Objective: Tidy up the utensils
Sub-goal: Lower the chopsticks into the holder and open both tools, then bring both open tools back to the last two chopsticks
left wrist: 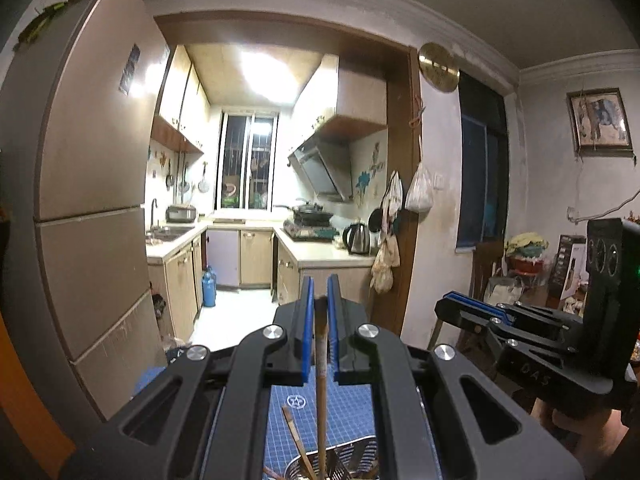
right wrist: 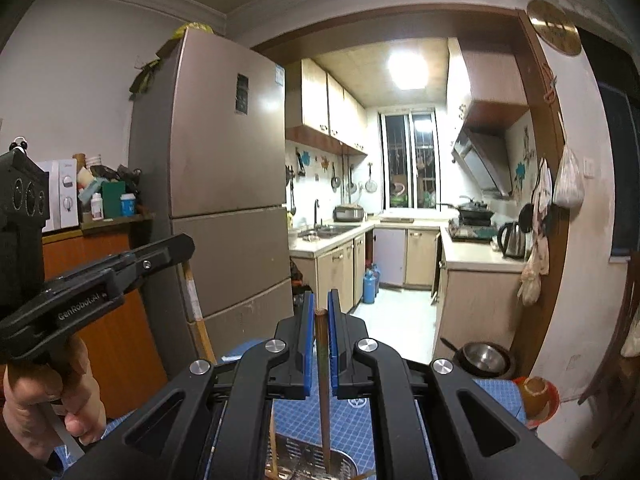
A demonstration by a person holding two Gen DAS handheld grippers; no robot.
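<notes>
Two hand-held grippers are seen, each clamped on one wooden chopstick. In the left wrist view the left hand-held gripper [left wrist: 319, 316] is closed with its blue pads on a pale-tipped chopstick [left wrist: 321, 364], which hangs down towards a metal mesh basket [left wrist: 352, 462] at the bottom edge. In the right wrist view the right hand-held gripper [right wrist: 319, 320] is pressed together on a darker chopstick [right wrist: 323, 392], whose lower end reaches into the perforated metal basket [right wrist: 340, 464] below.

Readable writing is scarce — "GenRobot.AI" is printed on the side of the left hand-held gripper as it appears in the right wrist view, and "DAS" is embossed on the right one in the left wrist view. A star-in-circle mark is printed on the blue gridded mat [left wrist: 352, 412] covering the counter.

At least two further wooden sticks [left wrist: 294, 436] are leaning inside the basket; an exact count cannot be made, since the rim is cut off by the frame.

One hand [right wrist: 44, 404] is visible, wrapped round the left tool's handle.

Beyond — one tall bronze refrigerator [right wrist: 224, 160], one steel kettle [right wrist: 513, 240] on the kitchen counter [right wrist: 476, 254], two blue bottles [right wrist: 371, 280] on the floor, and one steel bowl [right wrist: 484, 356] near the doorway.
</notes>
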